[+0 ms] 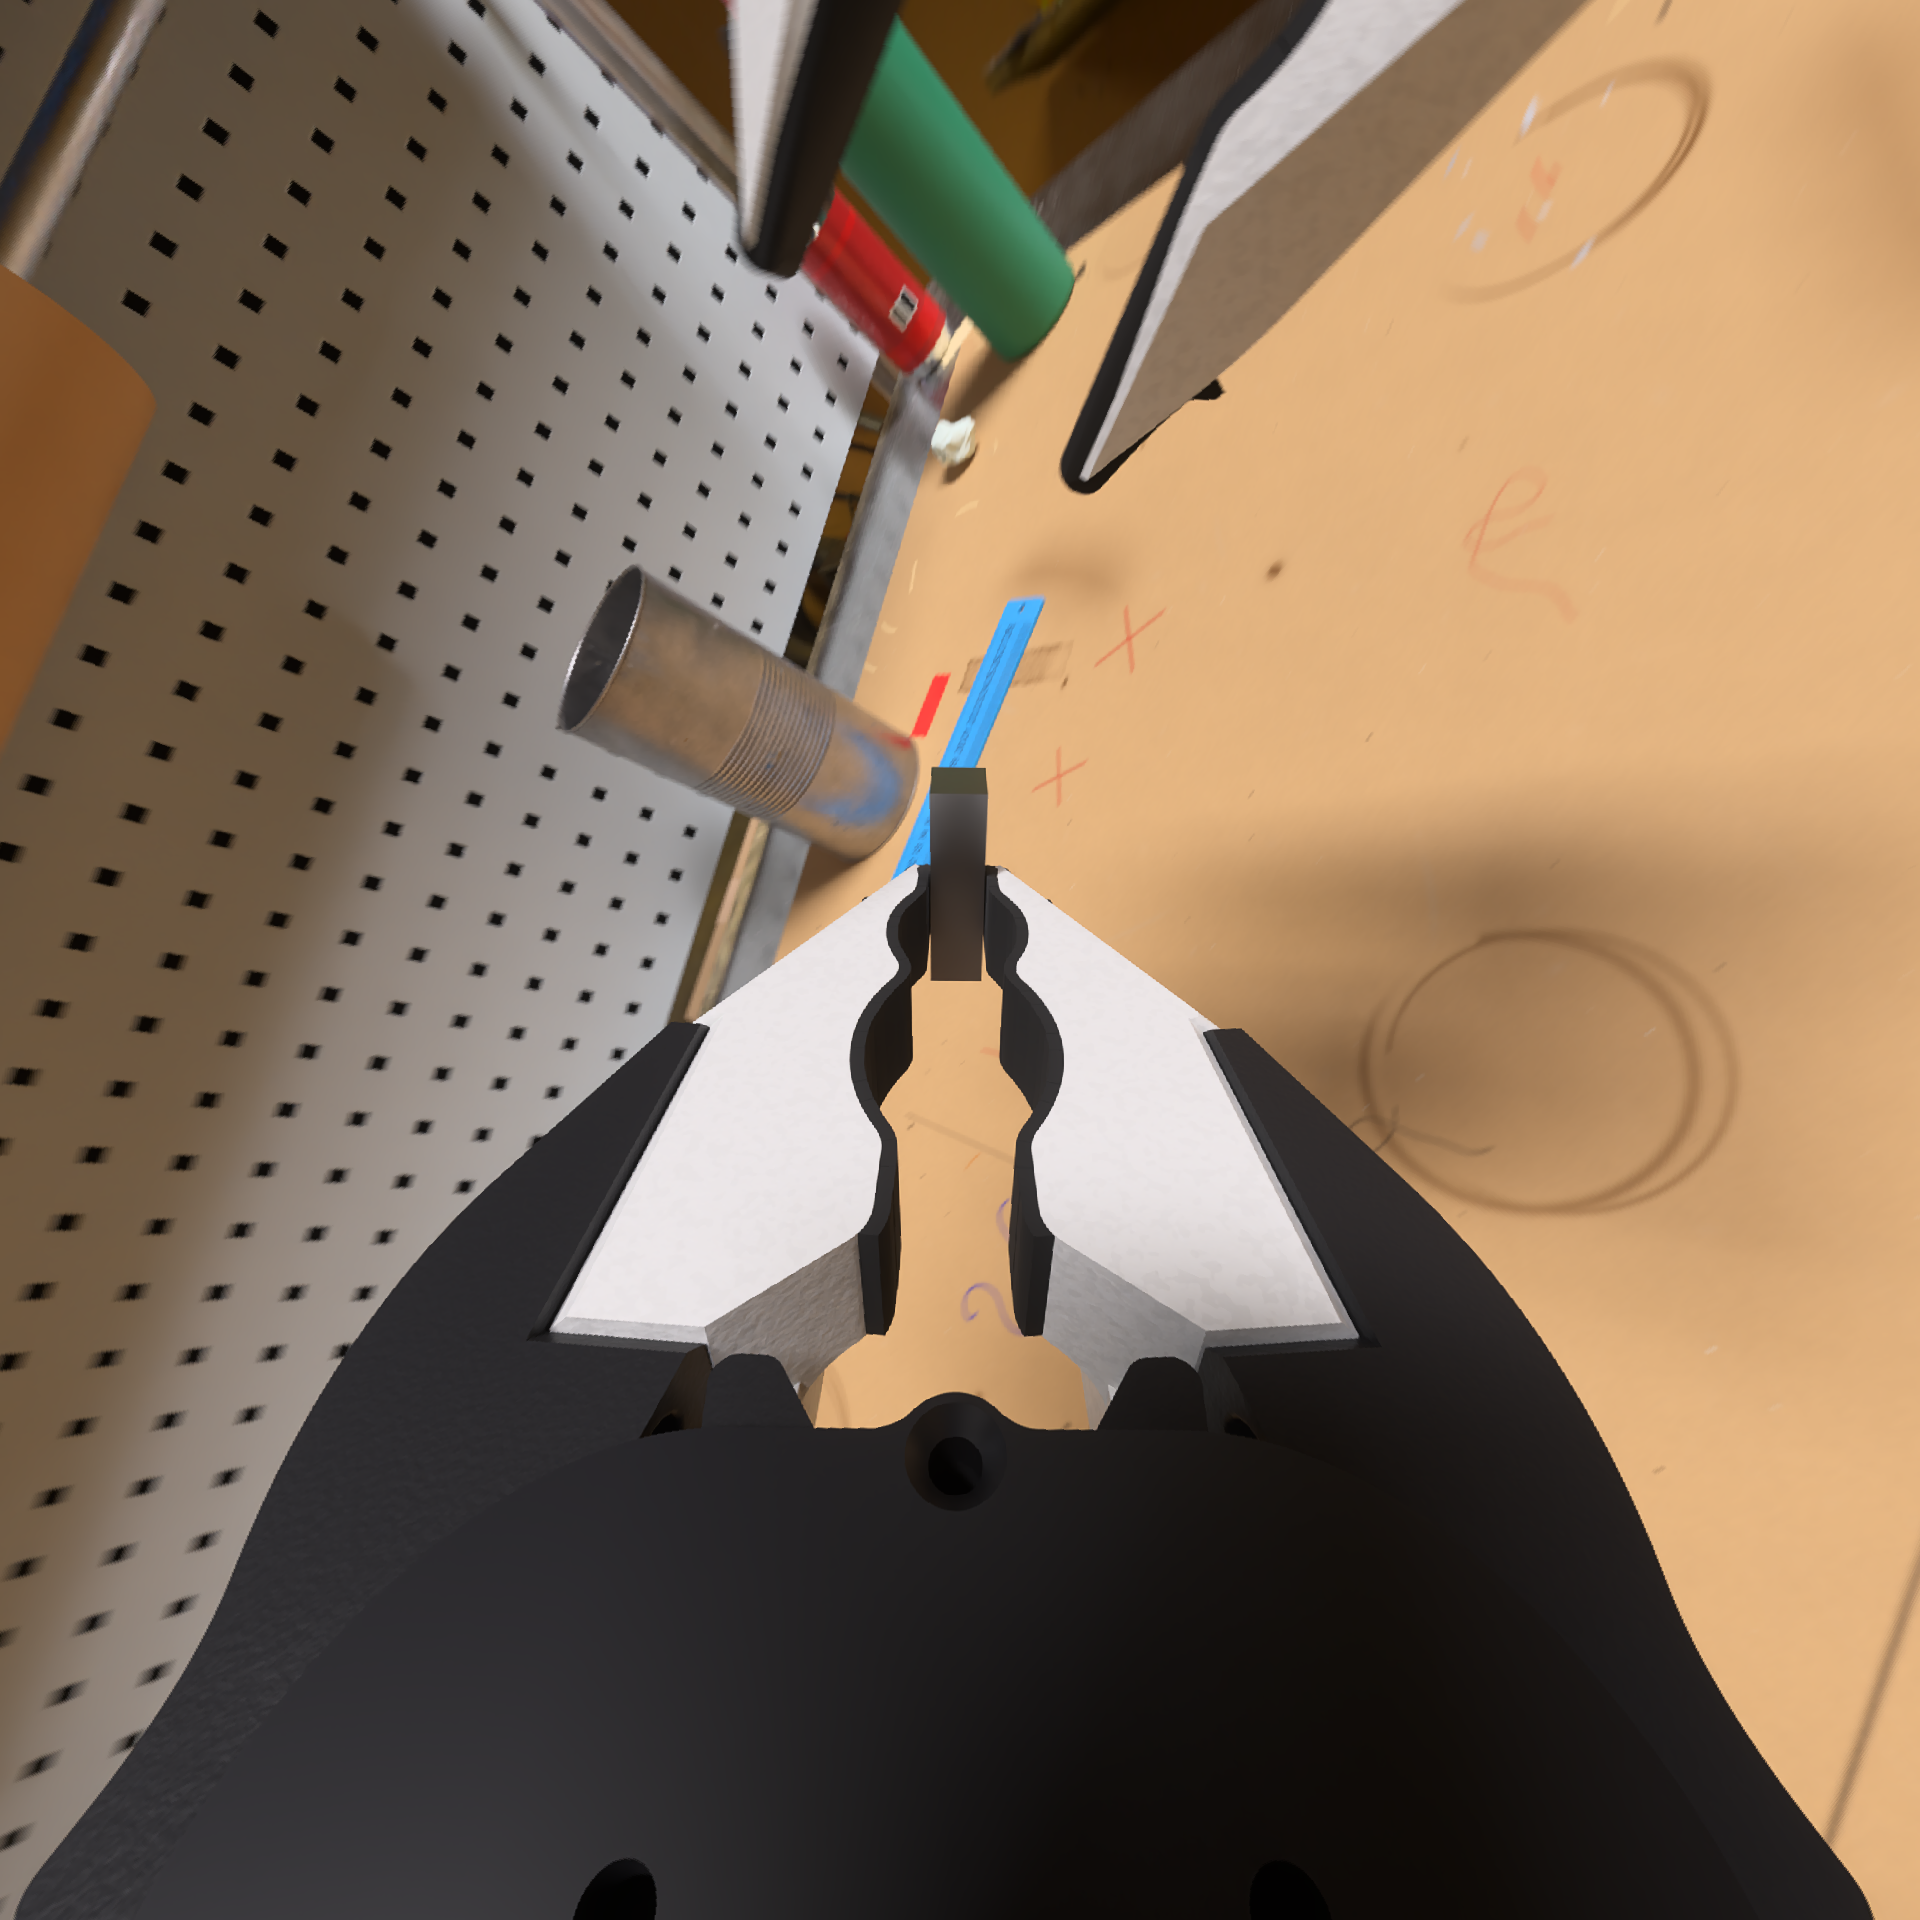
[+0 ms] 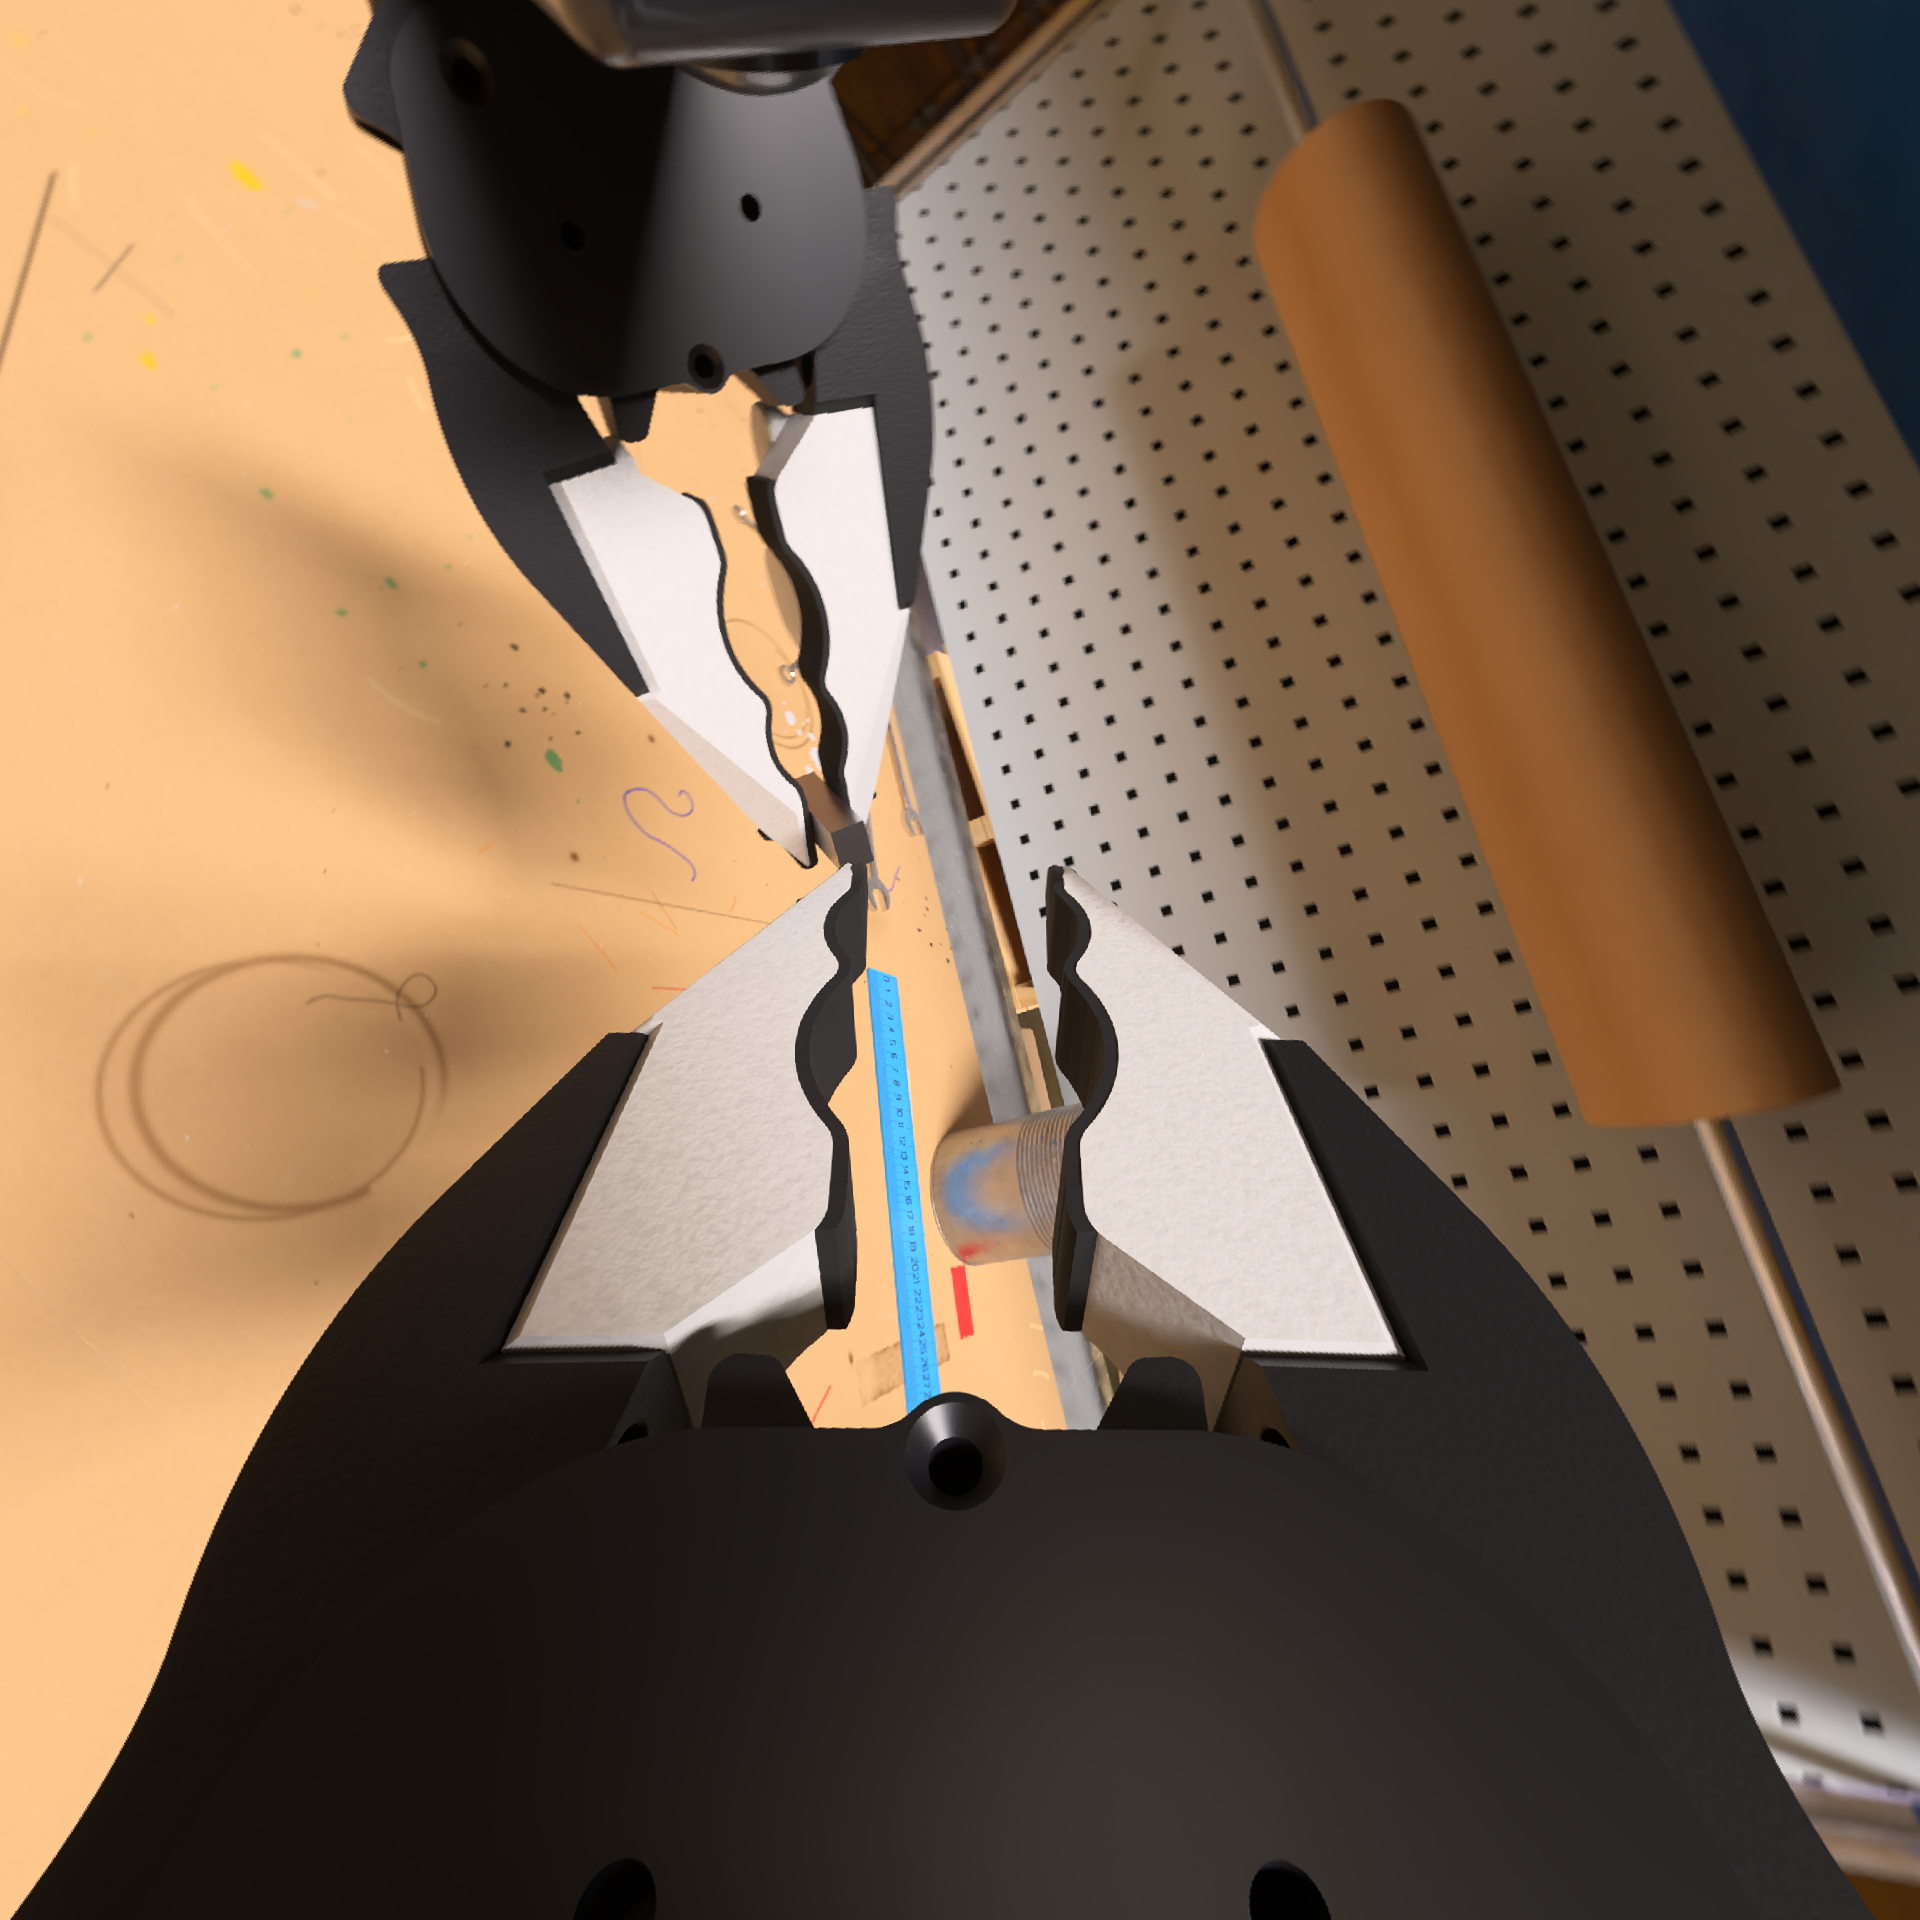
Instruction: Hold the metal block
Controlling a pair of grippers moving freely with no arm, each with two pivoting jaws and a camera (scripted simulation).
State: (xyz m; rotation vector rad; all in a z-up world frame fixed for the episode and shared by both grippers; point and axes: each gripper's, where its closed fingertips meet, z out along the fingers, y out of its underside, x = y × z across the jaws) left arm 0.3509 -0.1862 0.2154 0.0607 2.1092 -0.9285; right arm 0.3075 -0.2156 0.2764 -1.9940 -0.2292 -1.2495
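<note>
1. The left gripper (image 1: 956, 883) has its two white fingers drawn narrow, pinching a small dark metal block (image 1: 956, 873) between the black pads at their very tips.
2. The block sits upright in that grip, its far end poking out past the fingertips, raised above the tan wooden workbench (image 1: 1455, 727).
3. Just beyond the block, a blue ruler (image 1: 997, 675) lies flat on the bench, running away from the left gripper, with a short red strip (image 1: 930, 704) beside it.
4. To the left of the left gripper's tips lies a threaded steel pipe (image 1: 727, 717) with a blue smear near its closer end.
5. Left of the pipe stands a grey pegboard (image 1: 364, 623) with rows of small dark holes; a brown cylinder (image 1: 52, 468) shows at its far left edge.
6. Farther ahead are a green cylinder (image 1: 956, 197) and a red cylinder (image 1: 868, 286), side by side.
7. The right gripper (image 2: 956, 883) faces the left one tip to tip, its fingers spread wide and holding nothing.
8. From the right wrist view, the left gripper (image 2: 831, 847) hangs just ahead, the metal block (image 2: 847, 831) showing at its tips, close to the right gripper's left fingertip; contact cannot be judged.
9. Between the right gripper's fingers, the blue ruler (image 2: 902, 1195) and the steel pipe (image 2: 997, 1190) lie on the bench below.
</note>
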